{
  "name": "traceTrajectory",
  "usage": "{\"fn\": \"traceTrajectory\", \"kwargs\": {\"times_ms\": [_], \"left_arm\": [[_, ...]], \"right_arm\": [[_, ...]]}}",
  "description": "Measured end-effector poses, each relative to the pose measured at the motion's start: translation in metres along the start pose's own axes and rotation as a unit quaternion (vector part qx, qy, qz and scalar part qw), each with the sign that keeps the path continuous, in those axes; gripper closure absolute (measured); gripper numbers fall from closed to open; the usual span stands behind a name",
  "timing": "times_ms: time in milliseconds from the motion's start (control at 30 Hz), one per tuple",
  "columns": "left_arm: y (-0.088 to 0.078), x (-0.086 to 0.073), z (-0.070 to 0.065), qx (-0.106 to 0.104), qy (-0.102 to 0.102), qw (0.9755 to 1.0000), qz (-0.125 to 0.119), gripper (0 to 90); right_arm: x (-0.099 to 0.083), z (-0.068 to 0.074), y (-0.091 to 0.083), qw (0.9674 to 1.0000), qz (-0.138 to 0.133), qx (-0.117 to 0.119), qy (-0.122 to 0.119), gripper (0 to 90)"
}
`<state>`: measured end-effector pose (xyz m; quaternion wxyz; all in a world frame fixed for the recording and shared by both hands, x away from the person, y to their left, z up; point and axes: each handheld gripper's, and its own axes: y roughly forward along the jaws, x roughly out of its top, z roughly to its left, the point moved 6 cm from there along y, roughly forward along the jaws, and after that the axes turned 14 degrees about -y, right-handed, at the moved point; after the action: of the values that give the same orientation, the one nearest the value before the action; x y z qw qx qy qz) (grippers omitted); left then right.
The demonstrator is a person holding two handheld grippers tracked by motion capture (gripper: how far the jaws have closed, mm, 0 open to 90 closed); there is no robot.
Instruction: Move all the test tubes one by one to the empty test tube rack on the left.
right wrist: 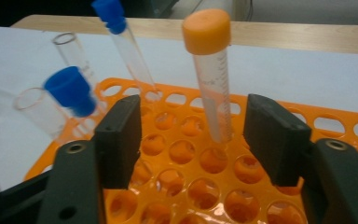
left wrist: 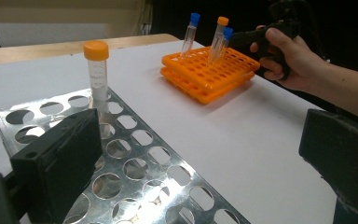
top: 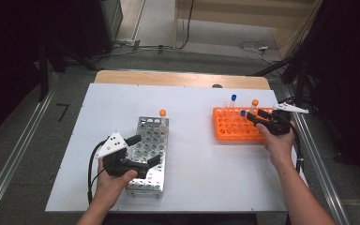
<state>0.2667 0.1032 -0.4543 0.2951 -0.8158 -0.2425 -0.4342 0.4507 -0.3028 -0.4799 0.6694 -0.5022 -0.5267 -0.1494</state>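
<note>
In the right gripper view, the orange-capped tube (right wrist: 213, 79) stands upright in the orange rack (right wrist: 335, 123) at frame centre, just beyond the right gripper (right wrist: 193, 135), whose part-spread jaws flank it without touching, nothing pinched.

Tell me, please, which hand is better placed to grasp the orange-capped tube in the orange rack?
Right: its claw straddles the orange-capped tube in the orange rack; the left claw sits at the metal rack.

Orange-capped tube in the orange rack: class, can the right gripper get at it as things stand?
Probably yes: the right gripper has its jaws either side of the orange-capped tube, apart from it, nothing between.
</note>
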Motion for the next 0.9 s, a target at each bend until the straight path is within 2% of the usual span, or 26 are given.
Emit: {"fn": "traceTrajectory", "kwargs": {"times_ms": [33,67,133,167,200,267,567,900], "left_arm": [[0.000,0.000,0.000,0.001,0.001,1.0000,0.001,0.0],[0.000,0.000,0.000,0.000,0.000,1.0000,-0.001,0.0],[0.000,0.000,-0.001,-0.001,0.000,1.0000,0.000,0.0],[0.000,0.000,-0.001,-0.002,0.001,1.0000,0.001,0.0],[0.000,0.000,-0.002,-0.002,0.001,1.0000,0.001,0.0],[0.000,0.000,-0.002,-0.005,0.002,1.0000,0.002,0.0],[0.001,-0.001,-0.003,-0.009,0.001,1.0000,0.004,0.0],[0.002,-0.001,-0.003,-0.008,0.001,1.0000,0.006,0.0]], "right_arm": [[0.000,0.000,0.000,1.0000,0.000,0.000,0.000,41.2],[-0.002,-0.002,0.006,0.9999,0.008,-0.003,0.008,45.0],[-0.003,-0.003,0.008,0.9999,0.012,-0.006,0.010,47.4],[-0.005,-0.004,0.011,0.9998,0.014,-0.006,0.011,51.6],[-0.005,-0.004,0.011,0.9998,0.014,-0.006,0.011,51.6],[-0.006,-0.004,0.016,0.9997,0.021,-0.012,0.005,57.2],[-0.005,-0.005,0.025,0.9988,0.029,-0.037,-0.012,63.9],[-0.006,-0.007,0.028,0.9974,0.039,-0.059,-0.015,71.6]]}}
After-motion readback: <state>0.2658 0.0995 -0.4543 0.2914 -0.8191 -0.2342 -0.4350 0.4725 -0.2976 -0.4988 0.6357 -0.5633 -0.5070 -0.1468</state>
